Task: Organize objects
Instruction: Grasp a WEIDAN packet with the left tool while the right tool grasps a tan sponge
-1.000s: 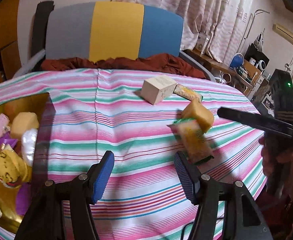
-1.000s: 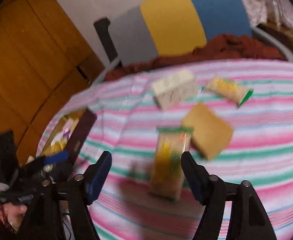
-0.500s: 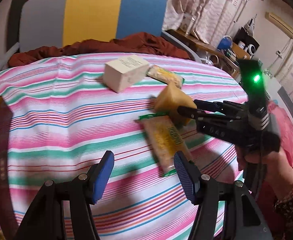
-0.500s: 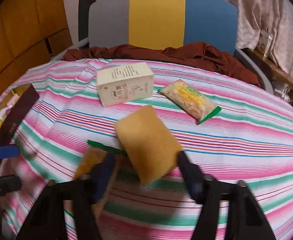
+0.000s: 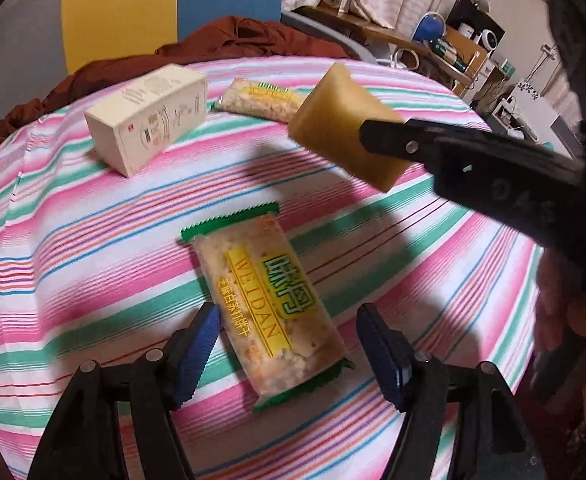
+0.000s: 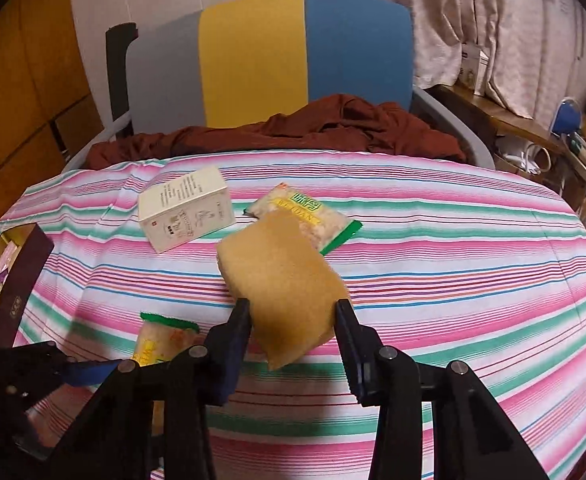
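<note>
The right gripper [image 6: 293, 316] was clamped on a yellow sponge [image 6: 283, 276], its 2 jaws pressing the block's sides and holding it lifted off the striped tablecloth [image 6: 453, 280]; the left wrist view showed the same sponge [image 5: 345, 120] tilted in the air, with shadow on the cloth beneath. The left gripper [image 5: 289, 344] had its jaws spread apart, 1 blue pad [image 5: 199, 344] on either side of a snack packet [image 5: 269, 308] with green ends — the packet lay flat on the cloth, and whether the pads touched it could not be told. A cream cardboard box [image 5: 149, 118] lay on its side farther back, with a second snack packet [image 5: 259, 100] just beside it and partly hidden behind the sponge. In the right wrist view a dark-walled tray [image 6: 21, 276] sat at the table's left edge, its contents too blurred to name. Behind the table stood a chair [image 6: 253, 60] with a grey, yellow and blue back, a rust-red cloth [image 6: 313, 132] heaped on its seat.
</note>
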`<action>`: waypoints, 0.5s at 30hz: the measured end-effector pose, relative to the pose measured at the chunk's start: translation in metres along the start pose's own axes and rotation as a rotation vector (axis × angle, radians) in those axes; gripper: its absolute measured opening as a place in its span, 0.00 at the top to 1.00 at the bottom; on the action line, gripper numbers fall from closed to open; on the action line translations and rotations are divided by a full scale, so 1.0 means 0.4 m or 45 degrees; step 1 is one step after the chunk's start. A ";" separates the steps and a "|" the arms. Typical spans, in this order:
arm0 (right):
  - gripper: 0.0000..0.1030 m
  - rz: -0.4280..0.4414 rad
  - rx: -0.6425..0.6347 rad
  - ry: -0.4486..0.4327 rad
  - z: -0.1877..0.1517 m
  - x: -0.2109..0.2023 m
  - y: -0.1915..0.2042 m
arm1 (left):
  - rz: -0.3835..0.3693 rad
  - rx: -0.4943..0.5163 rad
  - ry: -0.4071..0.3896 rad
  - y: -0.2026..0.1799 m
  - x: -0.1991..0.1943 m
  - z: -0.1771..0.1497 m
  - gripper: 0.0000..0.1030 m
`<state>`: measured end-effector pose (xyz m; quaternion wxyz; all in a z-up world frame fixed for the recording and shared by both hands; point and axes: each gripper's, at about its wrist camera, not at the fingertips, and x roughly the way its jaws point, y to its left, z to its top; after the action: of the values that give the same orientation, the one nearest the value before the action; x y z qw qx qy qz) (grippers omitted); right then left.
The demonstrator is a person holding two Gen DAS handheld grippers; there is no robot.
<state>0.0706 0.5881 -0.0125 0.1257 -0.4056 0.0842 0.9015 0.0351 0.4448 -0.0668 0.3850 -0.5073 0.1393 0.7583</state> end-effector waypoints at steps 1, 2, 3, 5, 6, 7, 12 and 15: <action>0.59 -0.007 -0.002 -0.002 0.000 0.000 -0.001 | 0.004 0.001 0.002 0.003 0.005 -0.003 0.31; 0.59 -0.013 -0.004 -0.002 0.000 0.002 -0.001 | 0.008 0.014 -0.013 0.001 0.003 -0.007 0.32; 0.59 -0.018 -0.008 -0.003 0.001 0.004 0.000 | 0.020 0.028 -0.021 -0.003 0.002 -0.010 0.33; 0.59 -0.025 -0.026 -0.008 -0.001 0.003 0.005 | 0.068 0.075 -0.033 -0.010 -0.004 -0.020 0.48; 0.59 -0.028 -0.031 -0.011 -0.001 0.001 0.007 | 0.082 0.083 -0.039 -0.010 -0.006 -0.024 0.49; 0.59 -0.029 -0.038 -0.015 -0.001 0.000 0.010 | 0.080 0.081 -0.043 -0.005 -0.011 -0.028 0.50; 0.59 -0.030 -0.073 -0.027 -0.005 -0.004 0.023 | 0.068 0.041 -0.066 0.024 -0.039 -0.053 0.51; 0.59 -0.033 -0.093 -0.042 -0.006 -0.008 0.032 | 0.089 0.035 -0.099 0.038 -0.068 -0.074 0.51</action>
<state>0.0707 0.5747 -0.0111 0.1237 -0.3961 0.0442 0.9088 0.0489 0.4049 -0.0589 0.3702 -0.4670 0.1523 0.7885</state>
